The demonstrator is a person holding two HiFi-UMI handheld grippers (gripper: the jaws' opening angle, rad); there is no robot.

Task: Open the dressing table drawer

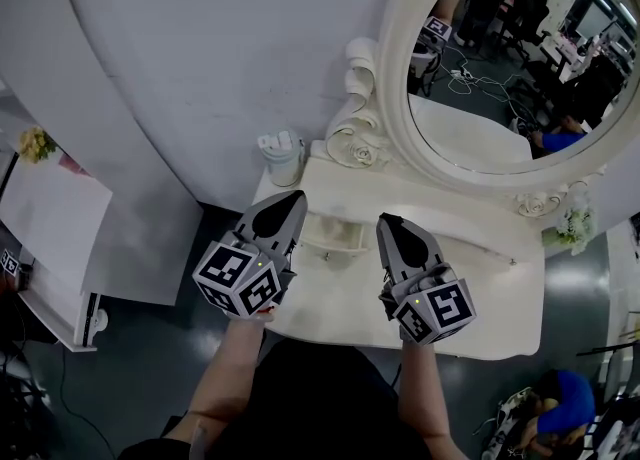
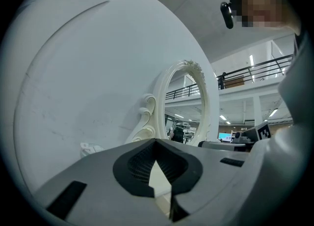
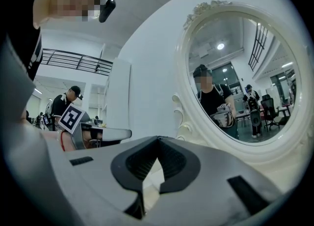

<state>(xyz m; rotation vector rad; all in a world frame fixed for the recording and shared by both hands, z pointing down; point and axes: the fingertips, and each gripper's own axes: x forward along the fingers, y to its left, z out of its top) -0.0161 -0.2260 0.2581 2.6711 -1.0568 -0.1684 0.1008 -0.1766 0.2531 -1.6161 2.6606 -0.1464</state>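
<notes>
Dressing table drawer (image 1: pixel 335 235): a small one at the back of the white desk (image 1: pixel 480 248), below the oval mirror (image 1: pixel 520 58). In the head view its front shows unobstructed between the two gripper tips. The left gripper (image 1: pixel 296 196) and right gripper (image 1: pixel 386 220) hover side by side over the desk top, both pointing level at the mirror, each with fingers clenched together on nothing. A small white container (image 1: pixel 283 153) stands at the desk's back left corner beside the carved scroll (image 1: pixel 358 143). White flowers (image 1: pixel 575 223) sit at the right.
</notes>
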